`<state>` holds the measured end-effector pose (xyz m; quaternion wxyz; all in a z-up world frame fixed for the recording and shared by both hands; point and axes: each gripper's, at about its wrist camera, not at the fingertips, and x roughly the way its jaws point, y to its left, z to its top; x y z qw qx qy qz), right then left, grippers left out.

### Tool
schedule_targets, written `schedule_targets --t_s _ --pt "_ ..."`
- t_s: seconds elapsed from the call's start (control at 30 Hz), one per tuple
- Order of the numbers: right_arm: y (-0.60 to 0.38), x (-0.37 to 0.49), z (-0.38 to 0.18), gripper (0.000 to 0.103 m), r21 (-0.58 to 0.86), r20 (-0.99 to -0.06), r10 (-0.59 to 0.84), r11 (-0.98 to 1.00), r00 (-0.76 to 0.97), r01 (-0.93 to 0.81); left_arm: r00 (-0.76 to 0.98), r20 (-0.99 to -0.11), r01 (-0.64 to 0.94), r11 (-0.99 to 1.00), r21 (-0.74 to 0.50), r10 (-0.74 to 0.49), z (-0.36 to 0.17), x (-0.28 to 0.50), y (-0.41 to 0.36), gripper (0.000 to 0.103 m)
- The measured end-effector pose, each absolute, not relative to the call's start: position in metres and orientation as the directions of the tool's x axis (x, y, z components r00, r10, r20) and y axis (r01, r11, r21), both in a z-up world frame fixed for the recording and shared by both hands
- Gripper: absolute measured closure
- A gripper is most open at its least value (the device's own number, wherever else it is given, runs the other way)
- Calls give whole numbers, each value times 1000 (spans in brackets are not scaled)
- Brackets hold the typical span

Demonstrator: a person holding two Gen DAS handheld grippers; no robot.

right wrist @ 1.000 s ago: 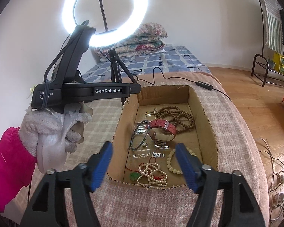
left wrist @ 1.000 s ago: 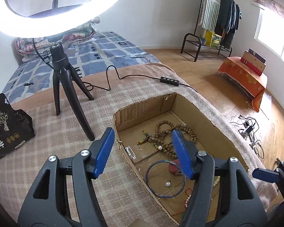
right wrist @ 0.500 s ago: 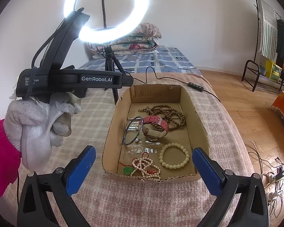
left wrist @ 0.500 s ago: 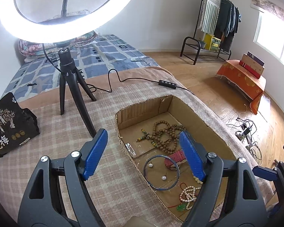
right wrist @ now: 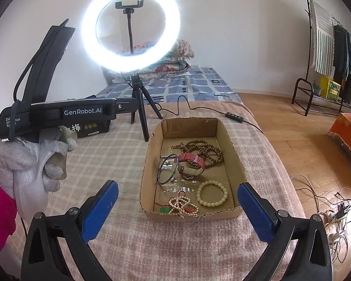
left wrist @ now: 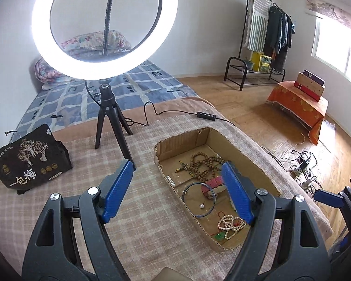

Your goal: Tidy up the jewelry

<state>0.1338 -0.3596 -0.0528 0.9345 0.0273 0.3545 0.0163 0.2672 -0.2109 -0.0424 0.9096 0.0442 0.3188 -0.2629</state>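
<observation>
A shallow cardboard box (right wrist: pixel 231 145) on a plaid blanket holds jewelry: brown wooden beads (right wrist: pixel 204 151), a red-strapped watch (right wrist: pixel 190 164), a thin blue hoop (right wrist: pixel 167 172), a cream bead bracelet (right wrist: pixel 212 193), and a pearl strand with a green pendant (right wrist: pixel 181 205). The box also shows in the left wrist view (left wrist: pixel 175 141), with the hoop (left wrist: pixel 199 199) and pearls (left wrist: pixel 230 223). My right gripper (right wrist: pixel 175 209) is open and empty, above the box's near edge. My left gripper (left wrist: pixel 179 190) is open and empty, above the box's left wall.
A lit ring light on a black tripod (right wrist: pixel 140 98) stands behind the box, its cable (right wrist: pixel 236 116) trailing right. A black printed bag (left wrist: pixel 30 161) lies at the left. The blanket drops off at the right to a wooden floor with cables (right wrist: pixel 334 210).
Both grippers have pulled back and up from the box. The right gripper's jaws have opened much wider. The jewelry lies as before.
</observation>
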Motion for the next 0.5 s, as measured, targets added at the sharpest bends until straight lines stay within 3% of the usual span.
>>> schedule_targets --t_s 0.37,0.5 --pt "-354 107 -28 0 33 -652 -9 999 758 40 696 -564 481 872 -93 -444 -16 214 -167 21" --pt "-356 96 -21 0 20 -650 -43 997 759 74 715 -548 461 882 -98 -435 -7 195 -145 15"
